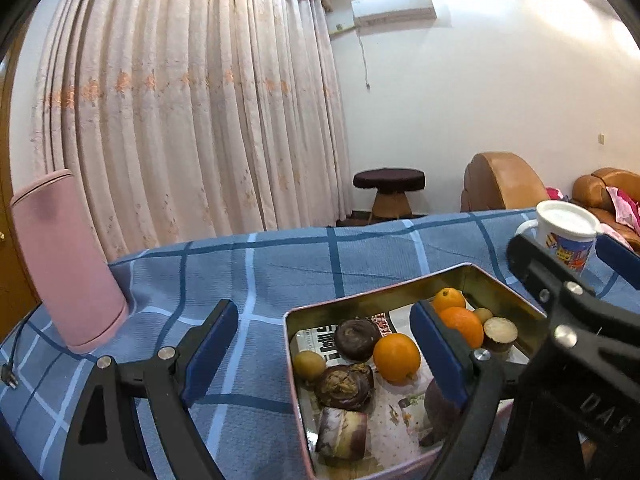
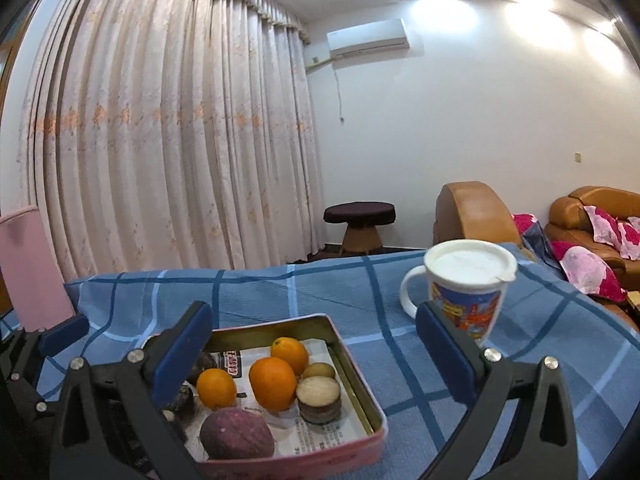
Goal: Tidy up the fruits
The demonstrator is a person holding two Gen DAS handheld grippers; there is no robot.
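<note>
Blue-padded fingers of the left gripper [image 1: 324, 344] stand spread and empty, tilted slightly down over the metal tin [image 1: 504, 284] on the checked tabletop [image 1: 280, 264]; the right gripper [image 2: 316, 354] likewise gapes, holding nothing. Oranges [image 2: 273, 383] lie inside the tin; a lidded mug [image 2: 468, 280] stands beside it.

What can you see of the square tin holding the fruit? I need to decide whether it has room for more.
The tin is a shallow, rounded-corner metal box, pink outside and gold inside, open with no lid in view. It sits flat on the blue checked cloth, lined with printed paper. Inside lie three oranges, dark purple fruits, small brownish ones and cut pieces. Little bare lining remains. No tongs touch it.
</note>
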